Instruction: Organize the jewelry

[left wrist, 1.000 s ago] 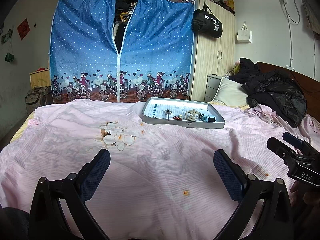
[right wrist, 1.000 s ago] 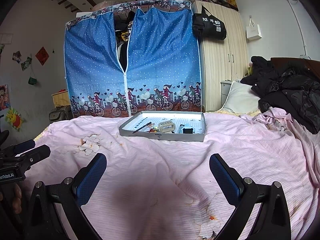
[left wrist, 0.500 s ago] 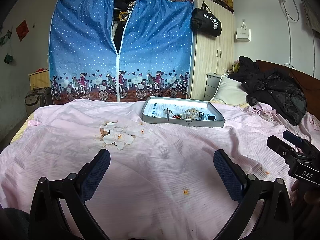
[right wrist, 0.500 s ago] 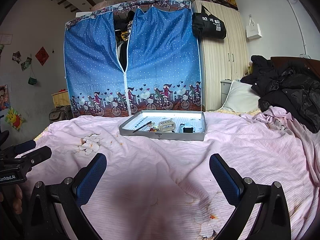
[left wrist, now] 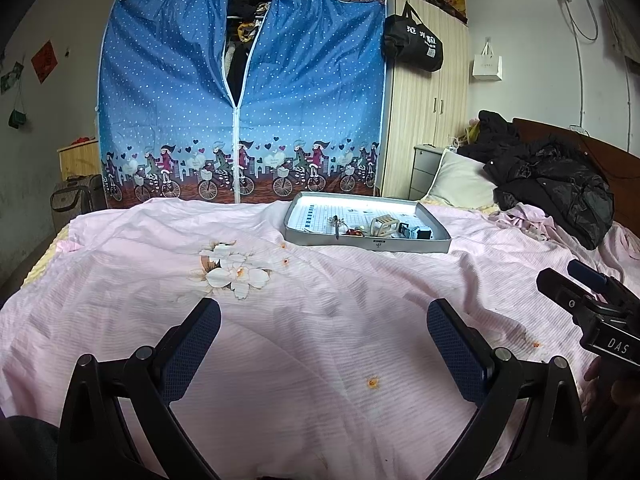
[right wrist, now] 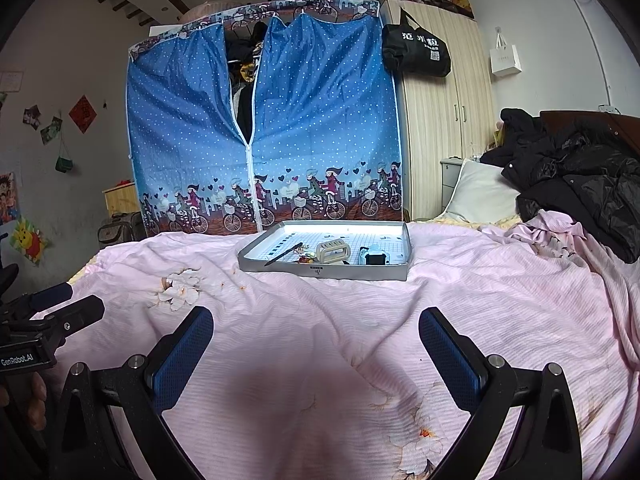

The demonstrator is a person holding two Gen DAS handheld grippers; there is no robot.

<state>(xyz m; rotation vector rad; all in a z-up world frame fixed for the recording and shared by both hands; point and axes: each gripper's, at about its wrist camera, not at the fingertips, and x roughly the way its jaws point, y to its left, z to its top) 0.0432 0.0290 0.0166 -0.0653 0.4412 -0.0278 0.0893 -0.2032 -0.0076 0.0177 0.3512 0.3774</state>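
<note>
The grey tray (left wrist: 368,242) of jewelry now sits slightly closer to both cameras than a second ago, resting far up the pink bedspread (right wrist: 320,320), well apart from the left tool (left wrist: 323,344) and right tool (right wrist: 316,350), both spread wide, empty.

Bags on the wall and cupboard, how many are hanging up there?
2: a black fabric bag hangs on the wooden cupboard's corner, and a small white paper bag hangs on the wall right of it.
</note>
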